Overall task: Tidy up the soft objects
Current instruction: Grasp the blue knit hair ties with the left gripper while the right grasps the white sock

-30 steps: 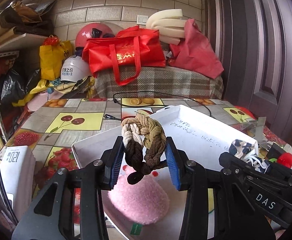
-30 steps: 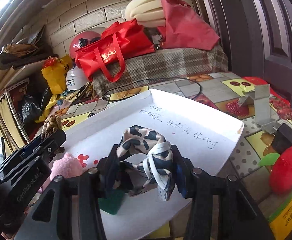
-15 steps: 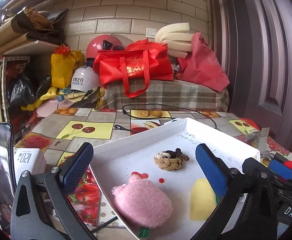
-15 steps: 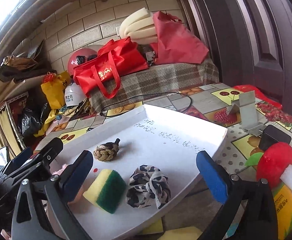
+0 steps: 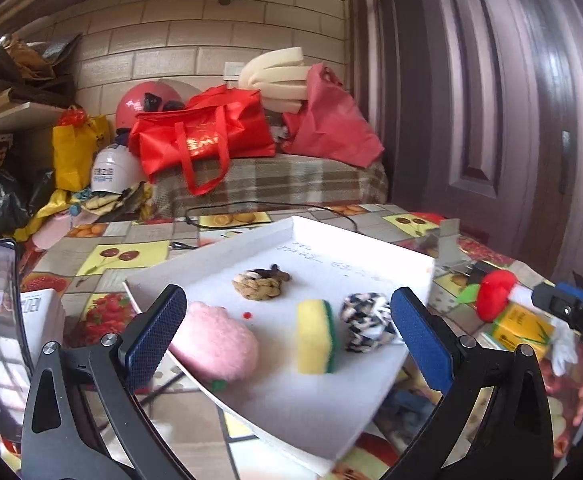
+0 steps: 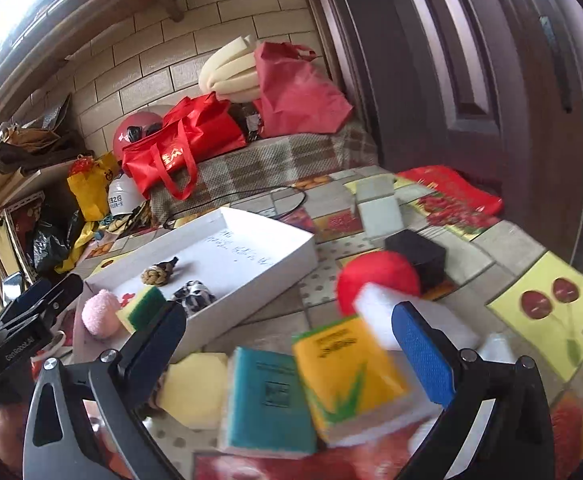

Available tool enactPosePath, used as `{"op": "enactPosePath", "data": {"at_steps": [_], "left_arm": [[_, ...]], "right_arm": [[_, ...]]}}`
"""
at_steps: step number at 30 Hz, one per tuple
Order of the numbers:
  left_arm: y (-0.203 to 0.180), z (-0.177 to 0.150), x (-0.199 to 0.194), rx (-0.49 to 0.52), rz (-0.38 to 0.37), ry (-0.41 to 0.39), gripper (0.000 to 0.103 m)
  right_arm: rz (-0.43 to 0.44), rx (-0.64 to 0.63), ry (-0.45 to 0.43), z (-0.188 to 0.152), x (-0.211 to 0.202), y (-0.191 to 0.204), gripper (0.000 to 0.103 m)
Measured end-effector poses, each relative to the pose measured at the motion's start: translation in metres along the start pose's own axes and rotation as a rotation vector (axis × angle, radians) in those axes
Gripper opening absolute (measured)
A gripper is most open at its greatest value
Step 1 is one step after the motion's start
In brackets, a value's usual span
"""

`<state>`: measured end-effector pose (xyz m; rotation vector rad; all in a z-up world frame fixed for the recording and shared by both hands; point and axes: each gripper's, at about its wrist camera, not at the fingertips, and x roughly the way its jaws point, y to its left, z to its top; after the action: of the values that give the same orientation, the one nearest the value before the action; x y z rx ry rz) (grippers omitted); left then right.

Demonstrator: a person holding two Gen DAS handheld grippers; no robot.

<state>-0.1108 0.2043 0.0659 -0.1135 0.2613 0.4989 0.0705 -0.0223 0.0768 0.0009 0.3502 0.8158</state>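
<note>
A cluttered room in a home is shown, seemingly used for storage. A tiled wall (image 5: 163, 52) of pale bricks is seen at the back, with a dark panelled door (image 5: 487, 92) at the right. A bench draped in a plaid cloth (image 5: 275, 184) is piled with a red shopping bag (image 5: 203, 132), a pink helmet (image 5: 139, 100), a white helmet (image 5: 109, 172) and foam pads (image 5: 275, 76). Shelves (image 5: 15, 112) at the left are stuffed with bags. In front, a table is covered by a fruit-printed oilcloth (image 5: 119, 254).
</note>
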Motion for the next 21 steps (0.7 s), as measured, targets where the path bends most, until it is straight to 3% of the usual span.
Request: {"op": "enactPosePath", "data": {"at_steps": [5, 10, 15, 21], "left_arm": [[-0.035, -0.008, -0.012, 0.101, -0.181, 0.099, 0.103], [-0.058, -0.018, -0.019, 0.149, -0.299, 0.206, 0.103], [-0.069, -0.030, -0.019, 0.164, -0.293, 0.301, 0.101], [-0.067, -0.040, 0.002, 0.142, -0.264, 0.431, 0.082]], "right_arm": [[-0.062, -0.037, -0.008, 0.000, -0.022, -0.035, 0.103], [-0.038, 0.011, 0.114, -0.001, -0.016, -0.070, 0.103], [0.041, 0.052, 0.235, -0.008, -0.005, -0.085, 0.102], [0.043, 0.027, 0.358, -0.018, 0.009, -0.083, 0.102]]}}
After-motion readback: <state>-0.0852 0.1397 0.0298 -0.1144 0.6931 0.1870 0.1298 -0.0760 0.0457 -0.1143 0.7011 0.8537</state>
